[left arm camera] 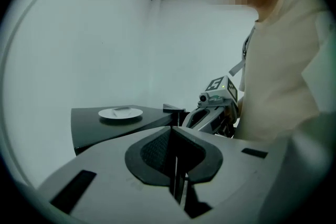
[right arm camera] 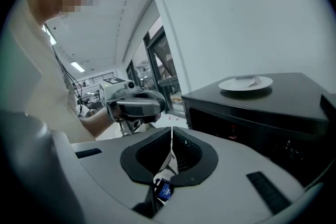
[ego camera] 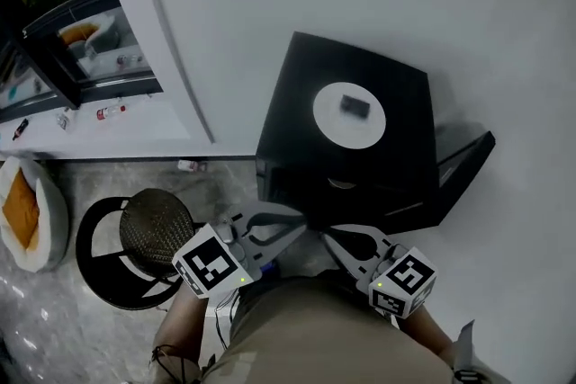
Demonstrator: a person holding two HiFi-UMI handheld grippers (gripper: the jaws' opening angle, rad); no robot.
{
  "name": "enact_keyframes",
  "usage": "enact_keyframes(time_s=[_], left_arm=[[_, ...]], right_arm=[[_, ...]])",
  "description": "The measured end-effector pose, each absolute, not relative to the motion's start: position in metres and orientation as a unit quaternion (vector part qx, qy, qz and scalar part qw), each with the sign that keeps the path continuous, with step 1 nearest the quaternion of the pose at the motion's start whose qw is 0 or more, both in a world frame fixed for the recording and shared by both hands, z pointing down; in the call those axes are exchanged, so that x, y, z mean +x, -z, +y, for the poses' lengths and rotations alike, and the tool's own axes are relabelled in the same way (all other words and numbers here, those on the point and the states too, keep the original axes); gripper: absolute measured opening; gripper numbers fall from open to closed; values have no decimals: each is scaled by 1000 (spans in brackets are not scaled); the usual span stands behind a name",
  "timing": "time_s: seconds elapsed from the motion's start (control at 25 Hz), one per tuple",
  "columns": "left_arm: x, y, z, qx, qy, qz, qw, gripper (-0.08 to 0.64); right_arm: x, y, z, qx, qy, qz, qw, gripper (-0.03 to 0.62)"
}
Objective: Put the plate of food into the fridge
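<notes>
by my reading the task is only just starting. the white plate (ego camera: 349, 117) with a dark piece of food (ego camera: 355, 106) is sitting on top of the black mini fridge (ego camera: 297, 85), right of centre in the head view, with nothing touching it. the fridge door (ego camera: 463, 159) appears to be standing open at the right, so the opening looks done. lifting the plate, sliding it inside and shutting the door are all left to do.

the left gripper (left arm camera: 172, 136) is showing its jaws pressed together with nothing between them. the right gripper (right arm camera: 171, 134) is likewise closed and empty. both are hovering low in the head view, just in front of the fridge opening and apart from the plate.

the fridge interior is reading as plain darkness, so no shelf or free space is showing. the food is too small to name. the person's torso is covering the bottom edge of the head view.
</notes>
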State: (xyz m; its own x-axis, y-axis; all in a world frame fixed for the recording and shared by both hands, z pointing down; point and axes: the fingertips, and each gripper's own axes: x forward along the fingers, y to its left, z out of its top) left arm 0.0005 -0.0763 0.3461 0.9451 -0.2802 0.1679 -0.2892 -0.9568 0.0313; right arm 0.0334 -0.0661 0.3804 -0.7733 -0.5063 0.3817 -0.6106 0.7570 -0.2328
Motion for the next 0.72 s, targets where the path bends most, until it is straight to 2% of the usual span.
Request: enact_keyframes(time_s=[0.36, 0.6, 0.72], left_arm=[[23, -332, -121, 990, -89, -105, -20, 11], [22, -323, -152, 975, -126, -167, -79, 11], [24, -319, -168, 970, -135, -190, -76, 12]], right_arm=[[50, -378, -92, 346, -180, -909, 145, 23], [58, -384, -100, 331, -194, -910, 157, 23], [62, -384, -101, 312, -195, -917, 155, 23]])
